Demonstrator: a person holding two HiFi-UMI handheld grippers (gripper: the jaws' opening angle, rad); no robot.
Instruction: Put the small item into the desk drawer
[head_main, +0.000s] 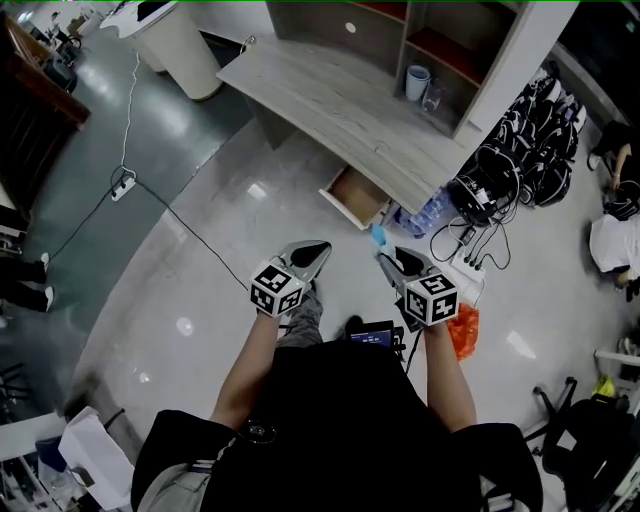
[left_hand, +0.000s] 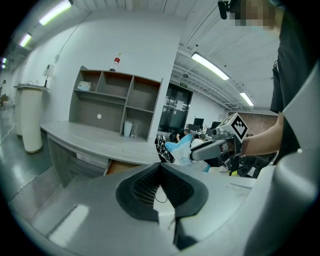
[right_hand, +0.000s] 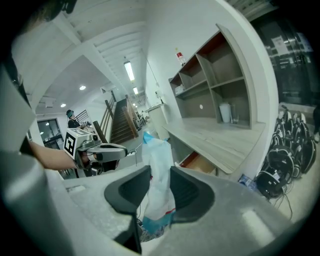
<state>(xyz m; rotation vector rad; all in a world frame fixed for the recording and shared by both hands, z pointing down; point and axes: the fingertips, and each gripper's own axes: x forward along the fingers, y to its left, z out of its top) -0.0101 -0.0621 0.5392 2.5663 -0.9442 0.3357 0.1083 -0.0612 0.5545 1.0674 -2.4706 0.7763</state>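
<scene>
Right gripper (right_hand: 156, 186): jaws closed on the small item, a soft blue-and-white plastic packet (right_hand: 157, 160). It is pinched across its lower half, so the crinkled upper part stands free above the black ribbed pads. This hold appears chosen to leave most of the packet clear for release. The packet is held in the air in front of the person, well short of the desk and not yet over the drawer. Left gripper (left_hand: 161, 169): jaws together with nothing between them. It is held level beside the right one, seemingly idle, with no share in the hold. Both tools have smooth grey moulded bodies, and each bears a marker cube (head_main: 278, 288). Desk drawer (head_main: 356, 194): standing pulled out from under the desktop, a shallow open box with a warm wood-coloured interior that looks bare as far as can be seen. It is judged ready to receive the packet without further handling. Desk (head_main: 330, 95): pale grey wood-grain top with a curved front edge. Beyond it, a shelf unit (head_main: 330, 25) in the same grey finish with reddish inner faces holds a white cup (head_main: 417, 82) beside a clear glass (head_main: 435, 95). On the floor right of the drawer, black cables (head_main: 465, 238) and a white power strip (head_main: 468, 272) lie near the approach path, a possible snag in my judgement.
</scene>
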